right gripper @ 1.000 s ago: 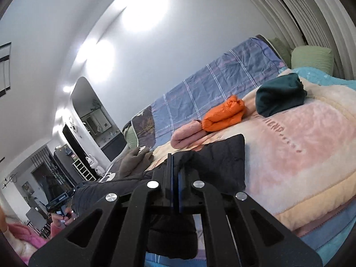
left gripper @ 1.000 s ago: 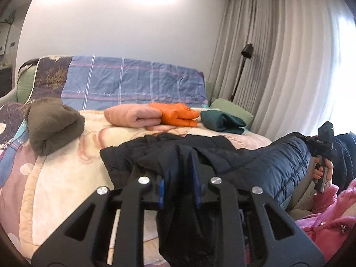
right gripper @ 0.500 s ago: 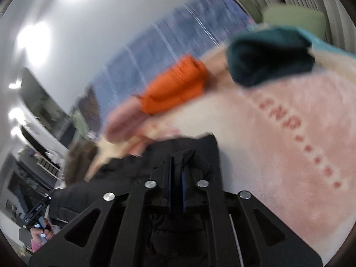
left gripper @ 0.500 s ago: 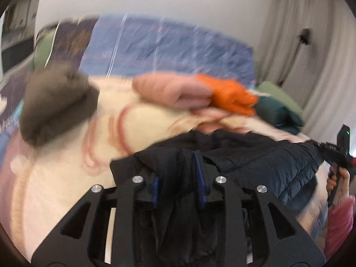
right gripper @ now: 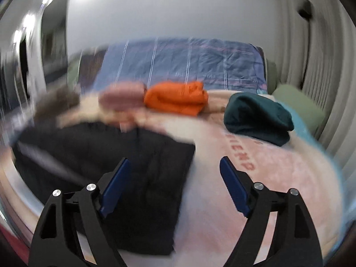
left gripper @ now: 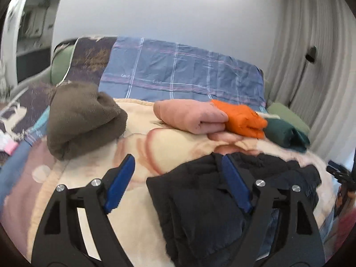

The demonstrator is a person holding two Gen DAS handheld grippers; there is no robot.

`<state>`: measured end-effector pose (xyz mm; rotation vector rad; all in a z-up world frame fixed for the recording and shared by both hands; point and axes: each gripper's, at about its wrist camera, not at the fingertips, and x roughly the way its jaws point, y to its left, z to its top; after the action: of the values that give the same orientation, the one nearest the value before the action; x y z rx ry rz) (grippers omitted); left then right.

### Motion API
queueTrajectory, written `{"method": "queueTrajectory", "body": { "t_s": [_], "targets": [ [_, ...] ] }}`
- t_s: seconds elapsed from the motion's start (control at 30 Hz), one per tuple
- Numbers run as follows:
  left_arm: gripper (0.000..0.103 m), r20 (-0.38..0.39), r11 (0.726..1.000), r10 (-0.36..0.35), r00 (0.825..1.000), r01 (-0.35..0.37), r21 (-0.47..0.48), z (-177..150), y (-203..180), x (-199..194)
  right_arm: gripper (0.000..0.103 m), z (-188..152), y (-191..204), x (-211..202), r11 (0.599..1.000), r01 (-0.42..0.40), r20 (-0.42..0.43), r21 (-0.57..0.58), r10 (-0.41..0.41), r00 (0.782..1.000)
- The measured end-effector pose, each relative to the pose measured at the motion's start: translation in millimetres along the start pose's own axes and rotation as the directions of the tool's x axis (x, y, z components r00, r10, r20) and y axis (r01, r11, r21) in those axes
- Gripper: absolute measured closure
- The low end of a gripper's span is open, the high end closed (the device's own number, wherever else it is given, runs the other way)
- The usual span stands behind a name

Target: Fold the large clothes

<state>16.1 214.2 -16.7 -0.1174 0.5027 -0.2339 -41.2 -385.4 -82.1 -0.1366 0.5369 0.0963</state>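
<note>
The dark puffer jacket (left gripper: 222,204) lay spread on the cream-and-pink blanket (left gripper: 142,142), filling the lower field from about five to seven o'clock in the left wrist view. The left gripper (left gripper: 176,182) had its jaws opening wide, the jacket's edge lying beneath and between them but pressed by neither blue pad. The right gripper (right gripper: 173,182) was likewise opening, poised over the jacket's right border where black fabric met pink blanket, gripping nothing; that view was heavily blurred. Toward twelve o'clock sat finished bundles: a pink roll (left gripper: 191,118), an orange bundle (left gripper: 242,120), a dark green bundle (right gripper: 258,118), and, at ten o'clock, a brown fleece bundle (left gripper: 82,118). Judging by these, several garments were done, while the jacket appeared only partly folded, with further folds left.
</note>
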Motion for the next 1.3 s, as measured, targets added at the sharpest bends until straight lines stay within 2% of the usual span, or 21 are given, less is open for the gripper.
{"method": "queueTrajectory", "body": {
  "t_s": [0.07, 0.17, 0.2, 0.23, 0.3, 0.4, 0.47, 0.53, 0.57, 0.63, 0.73, 0.8, 0.87, 0.9, 0.93, 1.0, 1.03, 1.1, 1.2, 1.27, 1.3],
  "targets": [
    [0.022, -0.03, 0.995, -0.008, 1.0, 0.011, 0.103, -18, -19, -9, 0.021, -17, 12, 7, 0.997, 0.033, -0.053, -0.073, -0.037, 0.998],
    [0.022, -0.1, 0.946, 0.019, 0.995, 0.014, 0.324, -57, -61, -14, 0.02, -40, 27, 17, 0.985, 0.037, -0.118, -0.168, -0.057, 0.991],
    [0.021, -0.114, 0.917, 0.027, 0.993, 0.02, 0.399, -70, -75, -14, 0.021, -44, 30, 21, 0.981, 0.034, -0.134, -0.189, -0.06, 0.989],
    [0.021, -0.139, 0.877, 0.034, 0.99, 0.037, 0.48, -86, -91, -11, 0.021, -48, 34, 28, 0.976, 0.035, -0.154, -0.216, -0.069, 0.986],
    [0.02, -0.184, 0.808, 0.07, 0.98, 0.052, 0.586, -112, -112, -3, 0.021, -52, 39, 39, 0.966, 0.044, -0.177, -0.256, -0.092, 0.98],
    [0.02, -0.173, 0.752, 0.147, 0.974, 0.004, 0.659, -124, -125, 18, 0.021, -42, 39, 47, 0.961, 0.078, -0.138, -0.265, -0.118, 0.983],
    [0.019, -0.139, 0.732, 0.194, 0.971, -0.049, 0.679, -120, -126, 34, 0.021, -30, 36, 48, 0.963, 0.111, -0.093, -0.247, -0.138, 0.986],
    [0.019, -0.081, 0.724, 0.218, 0.973, -0.105, 0.682, -104, -124, 44, 0.021, -11, 29, 50, 0.967, 0.15, -0.031, -0.206, -0.16, 0.987],
    [0.019, -0.054, 0.726, 0.221, 0.974, -0.127, 0.676, -94, -124, 47, 0.021, -1, 24, 50, 0.971, 0.16, -0.002, -0.177, -0.162, 0.987],
    [0.019, 0.006, 0.748, 0.214, 0.977, -0.168, 0.642, -63, -121, 53, 0.02, 19, 17, 52, 0.98, 0.164, 0.033, -0.113, -0.161, 0.986],
    [0.019, 0.083, 0.786, 0.241, 0.967, -0.245, 0.568, -18, -113, 63, 0.02, 52, -4, 69, 0.987, 0.158, 0.015, 0.037, -0.158, 0.987],
    [0.019, 0.116, 0.831, 0.268, 0.957, -0.29, 0.474, 13, -100, 71, 0.02, 61, -13, 77, 0.981, 0.165, -0.01, 0.1, -0.164, 0.986],
    [0.019, 0.112, 0.875, 0.251, 0.961, -0.275, 0.398, 32, -88, 71, 0.02, 67, -21, 85, 0.977, 0.141, -0.038, 0.158, -0.137, 0.99],
    [0.019, 0.098, 0.906, 0.215, 0.972, -0.236, 0.352, 40, -79, 71, 0.02, 68, -20, 88, 0.977, 0.122, -0.04, 0.173, -0.117, 0.992],
    [0.018, 0.083, 0.924, 0.185, 0.979, -0.202, 0.325, 43, -74, 70, 0.02, 68, -22, 91, 0.977, 0.089, -0.043, 0.193, -0.082, 0.996],
    [0.017, 0.013, 0.955, 0.117, 0.993, -0.116, 0.274, 41, -63, 78, 0.02, 66, -19, 97, 0.977, 0.063, -0.062, 0.205, -0.051, 0.997],
    [0.017, -0.019, 0.96, 0.104, 0.994, -0.095, 0.262, 35, -60, 84, 0.02, 65, -18, 103, 0.976, 0.055, -0.077, 0.209, -0.04, 0.996],
    [0.017, -0.111, 0.967, 0.087, 0.99, -0.057, 0.247, 21, -54, 102, 0.02, 63, -17, 117, 0.974, 0.03, -0.117, 0.223, -0.004, 0.993],
    [0.017, -0.247, 0.984, 0.057, 0.967, -0.012, 0.177, 3, -39, 136, 0.022, 58, -19, 141, 0.96, -0.021, -0.18, 0.28, 0.074, 0.981],
    [0.027, -0.308, 0.995, -0.013, 0.951, 0.043, 0.089, -8, -28, 155, 0.046, 54, -23, 154, 0.939, -0.047, -0.206, 0.34, 0.123, 0.971],
    [0.057, -0.319, 0.996, -0.029, 0.947, 0.056, 0.074, -11, -27, 161, 0.071, 52, -23, 157, 0.933, -0.05, -0.216, 0.357, 0.134, 0.967]
  ]
}}
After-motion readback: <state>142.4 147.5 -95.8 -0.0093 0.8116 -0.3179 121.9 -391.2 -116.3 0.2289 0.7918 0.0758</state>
